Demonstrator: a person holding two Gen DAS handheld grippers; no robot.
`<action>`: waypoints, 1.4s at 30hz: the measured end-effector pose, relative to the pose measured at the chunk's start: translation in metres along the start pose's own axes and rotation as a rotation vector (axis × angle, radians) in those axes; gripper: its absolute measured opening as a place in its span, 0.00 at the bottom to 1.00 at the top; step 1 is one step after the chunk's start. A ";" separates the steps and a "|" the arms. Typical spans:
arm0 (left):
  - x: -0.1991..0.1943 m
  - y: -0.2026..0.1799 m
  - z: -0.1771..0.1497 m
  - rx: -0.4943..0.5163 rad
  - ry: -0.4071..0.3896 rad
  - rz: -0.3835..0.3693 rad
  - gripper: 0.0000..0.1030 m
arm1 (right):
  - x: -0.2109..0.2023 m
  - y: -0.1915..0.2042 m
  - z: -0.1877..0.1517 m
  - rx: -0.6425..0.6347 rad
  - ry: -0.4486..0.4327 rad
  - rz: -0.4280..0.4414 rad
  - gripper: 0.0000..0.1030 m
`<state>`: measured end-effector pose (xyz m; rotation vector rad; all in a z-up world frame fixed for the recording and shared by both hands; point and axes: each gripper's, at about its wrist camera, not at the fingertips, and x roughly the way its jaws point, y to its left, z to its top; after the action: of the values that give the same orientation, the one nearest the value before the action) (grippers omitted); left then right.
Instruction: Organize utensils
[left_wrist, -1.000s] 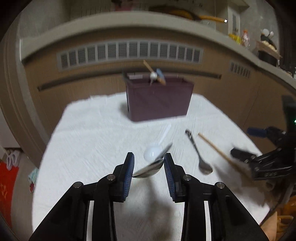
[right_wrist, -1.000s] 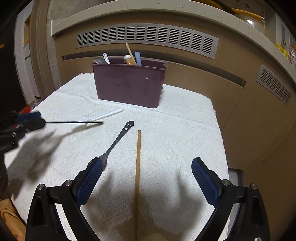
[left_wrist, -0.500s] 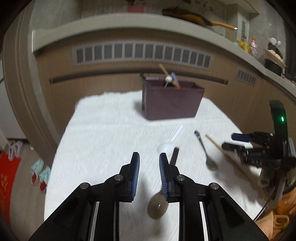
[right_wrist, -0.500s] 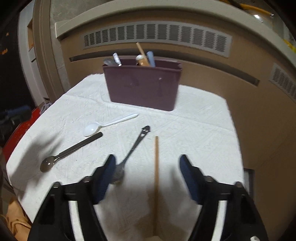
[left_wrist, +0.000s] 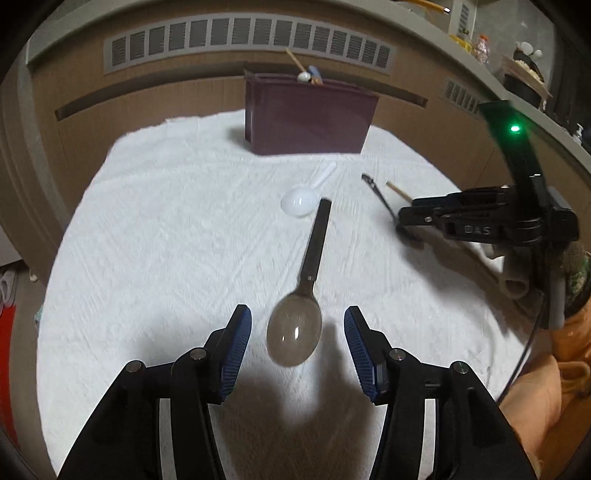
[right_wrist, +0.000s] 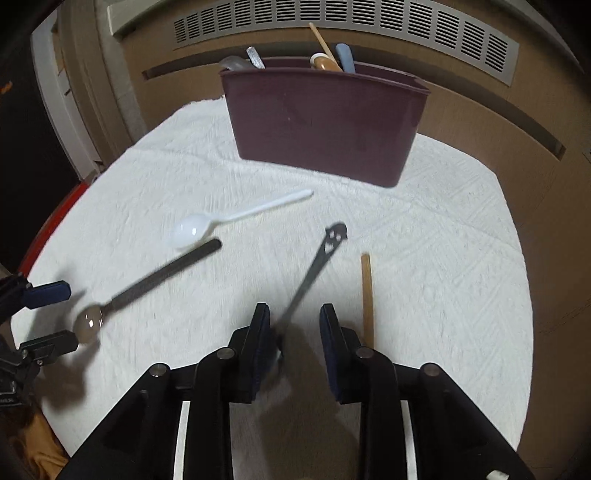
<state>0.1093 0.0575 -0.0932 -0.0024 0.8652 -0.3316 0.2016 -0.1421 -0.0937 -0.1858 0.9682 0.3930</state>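
Since half a second ago the left tongs (left_wrist: 297, 334) have spread wide, and the dark-handled metal spoon (left_wrist: 301, 310) now lies flat on the white cloth (left_wrist: 166, 258) with its bowl between the open blue pads, touching neither. The right tongs (right_wrist: 294, 332) have narrowed around the slotted-handle spoon (right_wrist: 317, 264) but remain apart, its bowl end hidden between them. Just right of them lies the wooden stick (right_wrist: 366, 295). The white plastic spoon (right_wrist: 229, 221) rests nearer the maroon utensil bin (right_wrist: 325, 125), which stands at the cloth's far edge. Bare cloth spreads to the left side of the counter.
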 end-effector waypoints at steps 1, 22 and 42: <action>0.004 -0.001 -0.001 -0.007 0.009 0.011 0.52 | -0.002 0.000 -0.004 0.002 0.000 -0.006 0.28; -0.052 -0.031 0.035 0.060 -0.208 0.099 0.31 | -0.057 -0.043 -0.088 0.005 -0.034 -0.102 0.66; -0.068 -0.034 0.048 0.022 -0.259 0.045 0.28 | 0.021 -0.051 0.016 0.035 0.019 0.004 0.16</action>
<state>0.0949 0.0387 -0.0068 -0.0052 0.6039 -0.2908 0.2457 -0.1784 -0.1034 -0.1559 0.9933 0.3778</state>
